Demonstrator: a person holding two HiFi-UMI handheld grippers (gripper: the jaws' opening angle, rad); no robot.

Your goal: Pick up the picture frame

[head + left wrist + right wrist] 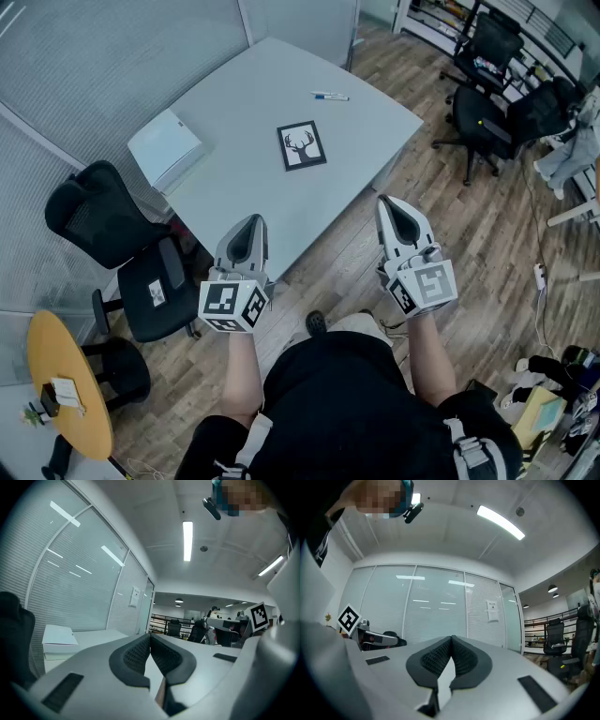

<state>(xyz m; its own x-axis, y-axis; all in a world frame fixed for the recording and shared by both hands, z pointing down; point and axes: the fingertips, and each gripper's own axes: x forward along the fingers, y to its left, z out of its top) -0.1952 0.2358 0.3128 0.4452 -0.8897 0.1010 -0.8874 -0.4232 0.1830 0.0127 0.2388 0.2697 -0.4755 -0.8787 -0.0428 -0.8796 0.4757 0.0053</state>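
Note:
A black picture frame [302, 145] with a deer-head drawing lies flat near the middle of the grey table [262, 197]. Both grippers hang in front of the table's near edge, well short of the frame. My left gripper [251, 220] is shut and holds nothing; in the left gripper view its tips [150, 636] meet over the tabletop. My right gripper [386, 202] is shut too and empty, its tips [451, 639] touching in the right gripper view. The frame shows in neither gripper view.
A white box [166, 148] sits on the table's left part and a pen [330, 96] lies near its far edge. A black office chair [122, 248] stands at the left, more chairs [492, 103] at the far right. A round yellow table [66, 380] is at lower left.

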